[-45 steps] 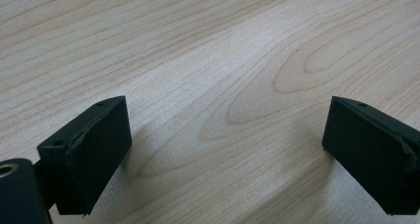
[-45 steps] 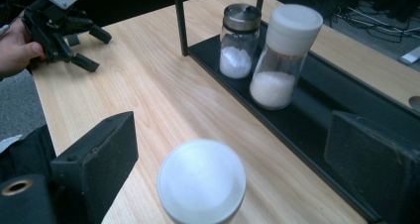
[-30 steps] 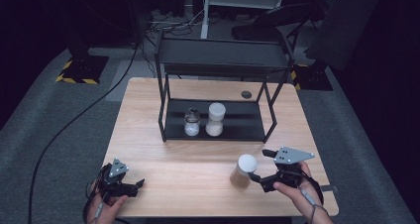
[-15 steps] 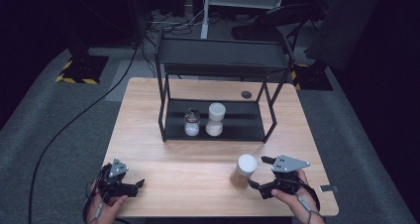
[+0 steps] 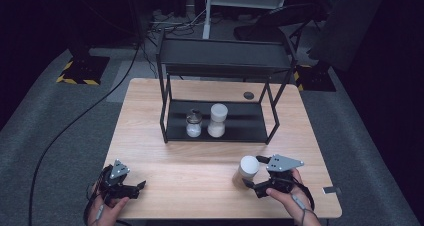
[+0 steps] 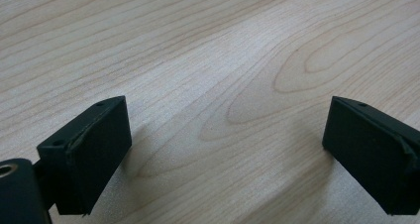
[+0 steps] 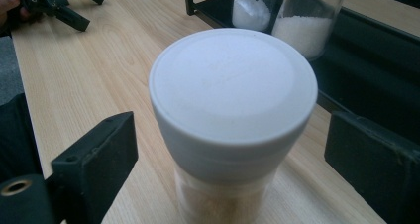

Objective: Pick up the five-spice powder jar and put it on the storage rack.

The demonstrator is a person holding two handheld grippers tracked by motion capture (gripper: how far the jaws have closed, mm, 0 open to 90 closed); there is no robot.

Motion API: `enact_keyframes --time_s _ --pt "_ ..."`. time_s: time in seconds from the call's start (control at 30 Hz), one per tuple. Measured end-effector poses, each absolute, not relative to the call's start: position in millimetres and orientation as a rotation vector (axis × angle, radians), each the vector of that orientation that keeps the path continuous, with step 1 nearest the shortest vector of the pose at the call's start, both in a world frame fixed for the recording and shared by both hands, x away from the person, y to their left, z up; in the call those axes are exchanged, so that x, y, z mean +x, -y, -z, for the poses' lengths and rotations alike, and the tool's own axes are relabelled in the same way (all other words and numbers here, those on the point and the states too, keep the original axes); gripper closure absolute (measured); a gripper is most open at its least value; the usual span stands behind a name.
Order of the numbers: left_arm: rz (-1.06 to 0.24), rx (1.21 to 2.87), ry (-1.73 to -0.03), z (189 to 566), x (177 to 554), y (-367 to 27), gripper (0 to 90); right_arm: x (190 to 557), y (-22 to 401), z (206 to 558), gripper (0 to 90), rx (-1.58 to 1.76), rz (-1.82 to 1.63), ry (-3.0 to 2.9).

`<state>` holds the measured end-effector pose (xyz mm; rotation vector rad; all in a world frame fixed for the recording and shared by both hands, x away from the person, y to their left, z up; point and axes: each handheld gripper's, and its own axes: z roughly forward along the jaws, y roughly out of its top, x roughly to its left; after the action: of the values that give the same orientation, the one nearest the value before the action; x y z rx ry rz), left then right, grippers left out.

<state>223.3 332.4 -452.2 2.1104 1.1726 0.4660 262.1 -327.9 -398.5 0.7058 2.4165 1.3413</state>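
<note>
Two tools are at the near edge of the surface (image 5: 150, 111): the left tool (image 5: 141, 185) rests low with its jaws spread wide over bare wood and nothing between them, and the right tool (image 5: 248, 177) sits around a jar (image 5: 247, 170) with a white lid. That jar stands upright near the front right of the surface, well short of the rack (image 5: 225, 61), where two other jars (image 5: 194, 124) stand side by side on the lower shelf. In the right gripper view the jaws flank the jar's body below the lid with a gap on each side; they have just been closing a little, with the jar between them, but the pads do not press on it yet. The main risk, as I judge it, is an uneven close: if one pad meets the jar first it could push it sideways or tip it, since it looks tall with a heavy lid. A grip on the lid's rim instead of the body could slip, or loosen the lid on lifting. A later move to the rack could knock the two jars there, or catch the frame
</note>
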Motion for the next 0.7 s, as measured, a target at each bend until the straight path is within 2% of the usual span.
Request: enact_keyframes --time_s 0.17,0.47,0.7 --pt "-0.466 2.11 -1.173 452.2 223.3 -332.4 4.2 269.1 323.5 399.1 14.4 0.708 -1.341 -2.431" --pt "-0.466 2.111 -1.172 452.2 223.4 -332.4 4.2 275.8 318.2 396.6 33.4 0.673 -1.321 -2.466" --pt "-0.466 2.111 -1.173 452.1 223.4 -332.4 4.2 279.0 313.3 386.7 33.6 0.663 -1.272 -2.496"
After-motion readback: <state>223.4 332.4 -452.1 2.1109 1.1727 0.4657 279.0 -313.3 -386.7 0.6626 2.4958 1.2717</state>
